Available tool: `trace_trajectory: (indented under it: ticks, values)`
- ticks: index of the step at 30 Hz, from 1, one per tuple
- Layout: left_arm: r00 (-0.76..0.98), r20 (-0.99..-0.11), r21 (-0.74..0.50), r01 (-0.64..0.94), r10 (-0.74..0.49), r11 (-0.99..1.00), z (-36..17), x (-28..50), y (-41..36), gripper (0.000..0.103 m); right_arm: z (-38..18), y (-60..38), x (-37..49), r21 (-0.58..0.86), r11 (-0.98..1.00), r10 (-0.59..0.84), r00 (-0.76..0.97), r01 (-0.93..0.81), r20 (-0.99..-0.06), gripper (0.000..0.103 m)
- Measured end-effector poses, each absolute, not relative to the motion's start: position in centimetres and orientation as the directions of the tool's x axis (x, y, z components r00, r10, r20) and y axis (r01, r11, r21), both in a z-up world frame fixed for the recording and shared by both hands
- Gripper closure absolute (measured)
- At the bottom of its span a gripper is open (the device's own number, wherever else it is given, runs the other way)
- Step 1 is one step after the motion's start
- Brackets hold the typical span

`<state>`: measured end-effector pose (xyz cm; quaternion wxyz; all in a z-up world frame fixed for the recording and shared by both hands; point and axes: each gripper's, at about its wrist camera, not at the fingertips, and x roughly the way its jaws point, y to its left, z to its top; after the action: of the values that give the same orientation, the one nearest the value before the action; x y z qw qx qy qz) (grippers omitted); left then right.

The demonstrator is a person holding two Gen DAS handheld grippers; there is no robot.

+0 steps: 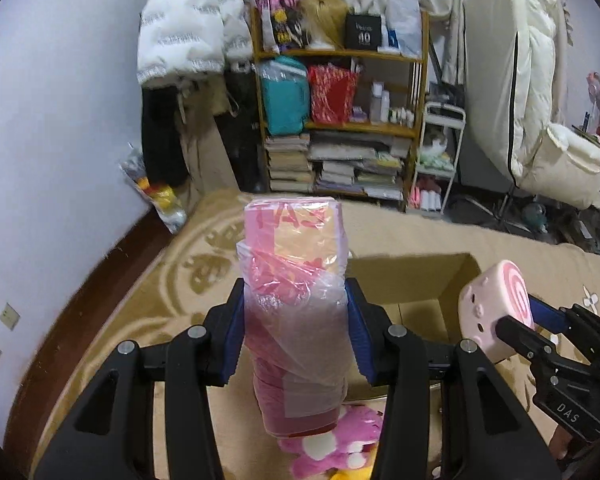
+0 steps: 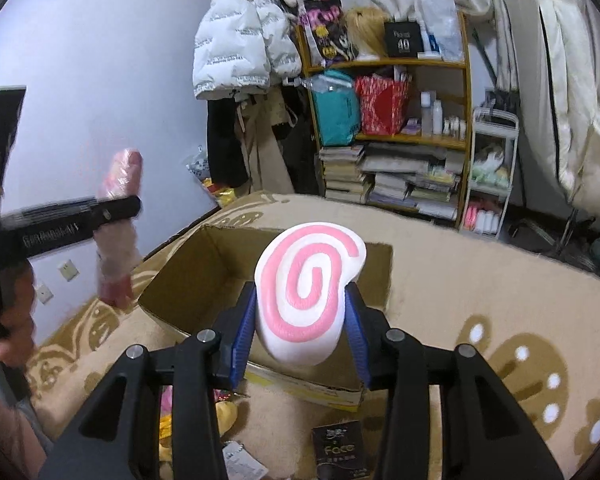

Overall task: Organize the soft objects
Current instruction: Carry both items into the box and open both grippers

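My left gripper is shut on a pink soft pack wrapped in clear plastic, held upright above the bed; it also shows blurred at the left of the right wrist view. My right gripper is shut on a white squishy toy with a pink spiral, held over an open cardboard box. The toy and the box also show in the left wrist view. A pink plush lies below the left gripper.
A beige patterned blanket covers the bed. A black "Face" box and yellow plush lie near the right gripper. A bookshelf, hung coats, a white cart and a padded chair stand beyond.
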<state>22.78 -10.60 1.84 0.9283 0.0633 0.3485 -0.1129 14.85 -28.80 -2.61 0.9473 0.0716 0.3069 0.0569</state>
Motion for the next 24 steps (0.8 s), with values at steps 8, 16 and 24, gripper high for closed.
trace_trajectory:
  ticks: [8,16,24]
  values:
    - [0.689,-0.708,0.055,0.276,-0.157,0.959,-1.9,23.8,-12.7,0.058,-4.1,-28.7,16.0,0.149,0.987,0.133,0.795,-0.054,-0.591,0.055]
    - [0.652,-0.737,0.000,0.264,-0.178,0.964,-2.3,24.8,-12.3,0.045,-5.2,-28.1,16.8,0.136,0.989,0.135,0.767,-0.062,-0.627,0.040]
    - [0.723,-0.686,0.082,0.186,-0.080,0.979,0.1,23.6,-11.4,0.003,-3.2,-28.5,16.4,0.174,0.984,0.140,0.800,-0.046,-0.583,0.010]
